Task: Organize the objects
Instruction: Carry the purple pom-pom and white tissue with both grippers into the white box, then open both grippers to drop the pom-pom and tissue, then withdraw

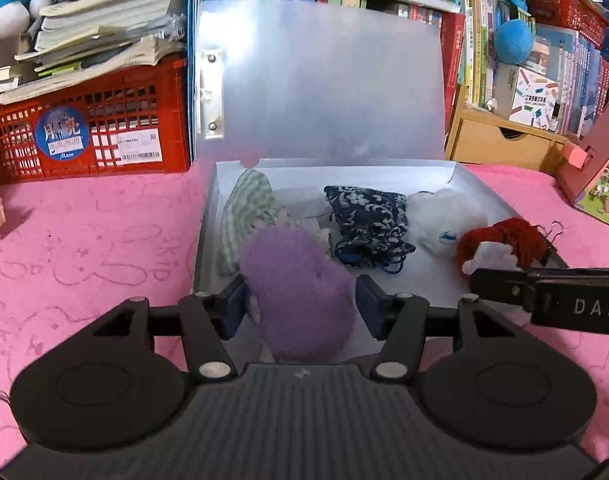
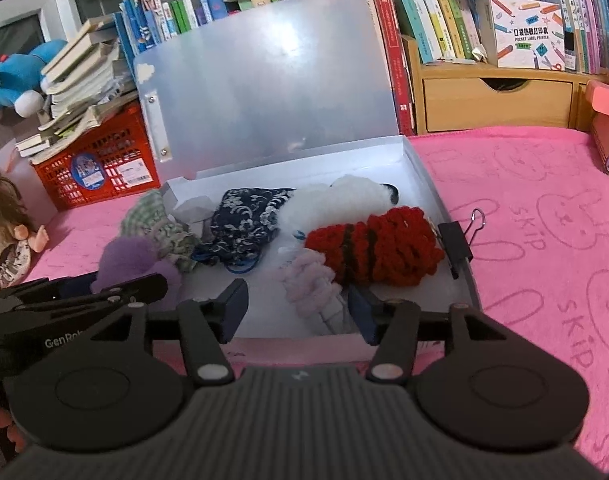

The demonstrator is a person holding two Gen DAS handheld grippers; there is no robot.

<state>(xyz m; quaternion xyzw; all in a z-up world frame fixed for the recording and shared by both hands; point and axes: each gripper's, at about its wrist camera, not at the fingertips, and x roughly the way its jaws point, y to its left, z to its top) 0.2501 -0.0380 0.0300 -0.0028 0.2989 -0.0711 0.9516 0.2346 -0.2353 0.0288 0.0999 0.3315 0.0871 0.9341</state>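
An open white box (image 1: 456,172) (image 2: 420,168) with a frosted lid stands on the pink cloth. Inside lie a green checked pouch (image 1: 248,204) (image 2: 152,216), a navy floral pouch (image 1: 368,216) (image 2: 248,220), a white fluffy item (image 1: 444,212) (image 2: 336,200) and a red knitted piece (image 1: 508,236) (image 2: 384,244). A purple fluffy ball (image 1: 300,292) (image 2: 128,256) sits between the wide-apart fingers of my left gripper (image 1: 300,308) at the box's near edge. My right gripper (image 2: 298,308) is open over the near edge, with a pale pink fluffy item (image 2: 312,284) between its fingers.
A black binder clip (image 2: 456,240) lies at the box's right wall. A red crate (image 1: 92,124) with stacked books stands at the back left. A wooden drawer unit (image 2: 496,100) with books stands at the back right. A doll (image 2: 4,232) lies at the left.
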